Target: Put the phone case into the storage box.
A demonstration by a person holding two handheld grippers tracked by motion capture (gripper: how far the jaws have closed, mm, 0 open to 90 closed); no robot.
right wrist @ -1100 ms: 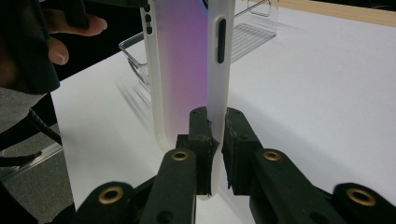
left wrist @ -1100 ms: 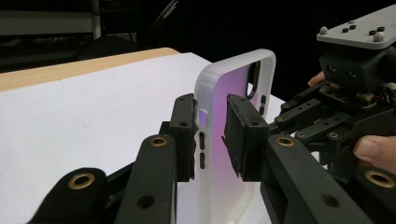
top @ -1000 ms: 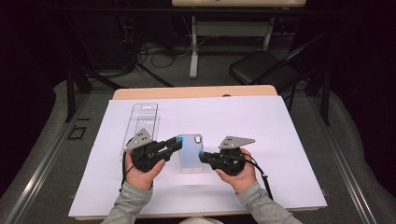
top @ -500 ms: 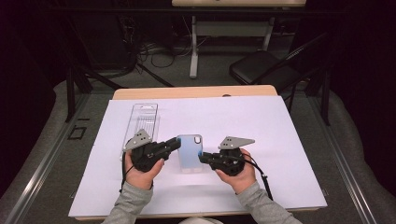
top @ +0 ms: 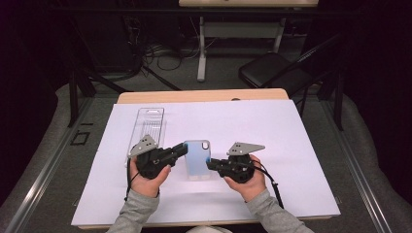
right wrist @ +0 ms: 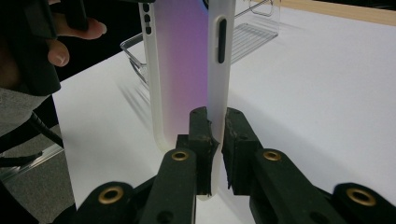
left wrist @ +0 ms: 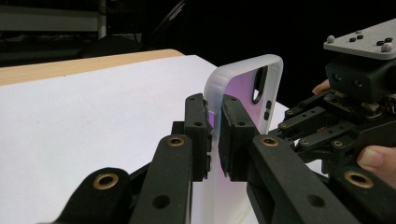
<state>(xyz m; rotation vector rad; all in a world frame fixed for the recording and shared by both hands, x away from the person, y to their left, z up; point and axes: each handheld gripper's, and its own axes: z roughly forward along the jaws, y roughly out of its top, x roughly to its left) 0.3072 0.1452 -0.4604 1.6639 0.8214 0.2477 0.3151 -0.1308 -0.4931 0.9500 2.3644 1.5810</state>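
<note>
1. Person's forearms in grey sleeves (top: 136, 216) enter at near edge of the white sheet (top: 301, 145); each hand holds one gripper.
2. Left gripper (top: 183, 148): nearer than the phone case (top: 198, 158) and to its left; jaws closed down on case's left side wall, pads pressed to both faces of the rim (left gripper view (left wrist: 214, 137)).
3. Right gripper (top: 210, 164): to the right of the case, jaws likewise pinched onto the opposite side wall; right gripper view (right wrist: 217, 140) shows rim squeezed between the two pads, just below the side-button slot.
4. Phone case: translucent, pale blue w/ purple tint inside, camera cutout at far end. Held betw. both grippers over the sheet's middle; whether it touches the sheet can't be told.
5. Clear plastic package (top: 149, 125): lies flat on sheet, beyond the case and to its left, apart from it; seen behind case in right gripper view (right wrist: 252, 32).
6. Wooden table edge (top: 204, 95): beyond the case, past sheet's far border.
7. Black chair (top: 272, 73) and cables (top: 155, 53) on floor, well beyond the case.
</note>
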